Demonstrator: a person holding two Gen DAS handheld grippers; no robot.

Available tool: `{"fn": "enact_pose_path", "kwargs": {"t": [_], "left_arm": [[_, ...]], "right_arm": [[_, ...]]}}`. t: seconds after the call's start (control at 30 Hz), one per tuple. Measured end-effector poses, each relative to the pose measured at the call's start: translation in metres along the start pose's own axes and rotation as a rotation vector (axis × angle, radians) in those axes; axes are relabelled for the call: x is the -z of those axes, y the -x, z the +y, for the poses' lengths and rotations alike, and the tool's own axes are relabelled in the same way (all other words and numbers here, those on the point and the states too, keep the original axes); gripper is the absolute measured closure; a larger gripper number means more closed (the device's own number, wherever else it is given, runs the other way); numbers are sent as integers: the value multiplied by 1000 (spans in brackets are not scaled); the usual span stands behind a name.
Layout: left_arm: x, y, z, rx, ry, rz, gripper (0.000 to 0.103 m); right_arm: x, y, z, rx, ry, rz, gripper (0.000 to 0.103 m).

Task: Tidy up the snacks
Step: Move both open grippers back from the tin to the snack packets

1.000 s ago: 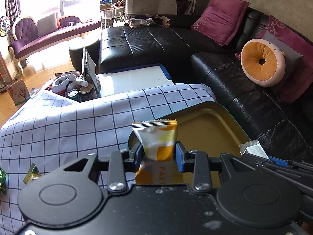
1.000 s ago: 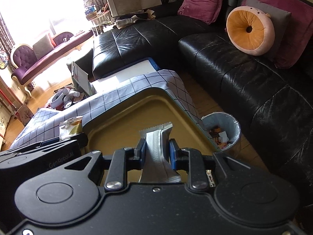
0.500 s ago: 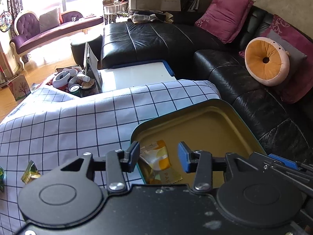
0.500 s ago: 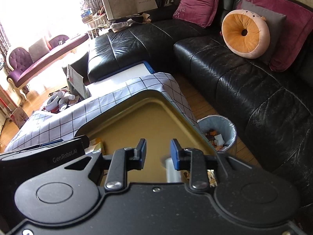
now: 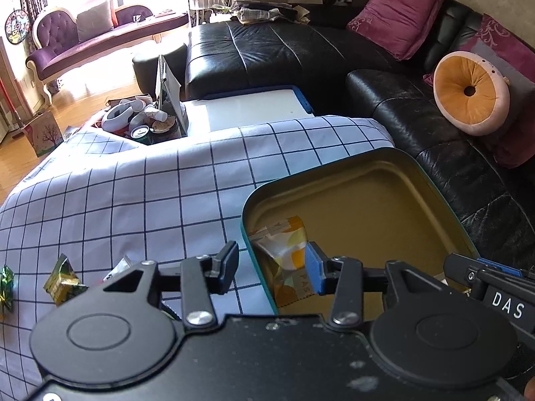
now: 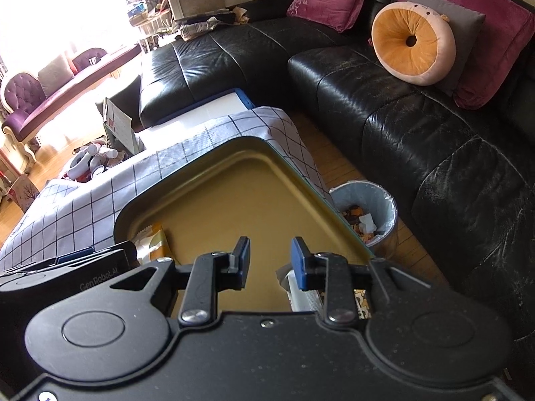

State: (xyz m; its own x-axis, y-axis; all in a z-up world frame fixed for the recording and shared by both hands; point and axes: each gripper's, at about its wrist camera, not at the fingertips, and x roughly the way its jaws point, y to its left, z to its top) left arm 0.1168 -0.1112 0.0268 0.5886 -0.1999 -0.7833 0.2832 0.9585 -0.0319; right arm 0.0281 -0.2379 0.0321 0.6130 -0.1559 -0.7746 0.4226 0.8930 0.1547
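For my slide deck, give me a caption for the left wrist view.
Open left gripper above the tin tray, orange-and-white snack packet lying inside near its corner.

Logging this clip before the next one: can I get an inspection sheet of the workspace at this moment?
Surface: checked tablecloth over the table.
Job's things: gold tin tray; orange-white snack packet in its near-left corner; silver packet at the near-right side.
Clutter: green wrapped candies loose on the cloth.
Grippers: left gripper and right gripper, jaws open, empty.
Cables: nothing seen.
Surroundings: black leather sofa, waste bin.
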Motion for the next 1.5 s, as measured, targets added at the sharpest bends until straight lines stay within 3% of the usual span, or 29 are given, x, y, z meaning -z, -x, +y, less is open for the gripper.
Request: {"fn": "enact_pose_path", "kwargs": {"t": [0.27, 0.43, 0.77, 0.97, 1.5], "left_arm": [[11, 11, 11, -34, -16, 2, 56], [19, 18, 32, -35, 12, 12, 56], [27, 26, 95, -132, 98, 14, 56], [33, 23, 128, -183, 140, 43, 56], [48, 32, 192, -227, 193, 58, 56]], "right_arm": [[5, -5, 17, 68, 66, 34, 64], [7, -1, 27, 33, 75, 28, 64], [16, -5, 58, -28, 75, 46, 64], [22, -1, 84, -44, 125, 32, 64], [45, -1, 151, -169, 262, 91, 64]]}}
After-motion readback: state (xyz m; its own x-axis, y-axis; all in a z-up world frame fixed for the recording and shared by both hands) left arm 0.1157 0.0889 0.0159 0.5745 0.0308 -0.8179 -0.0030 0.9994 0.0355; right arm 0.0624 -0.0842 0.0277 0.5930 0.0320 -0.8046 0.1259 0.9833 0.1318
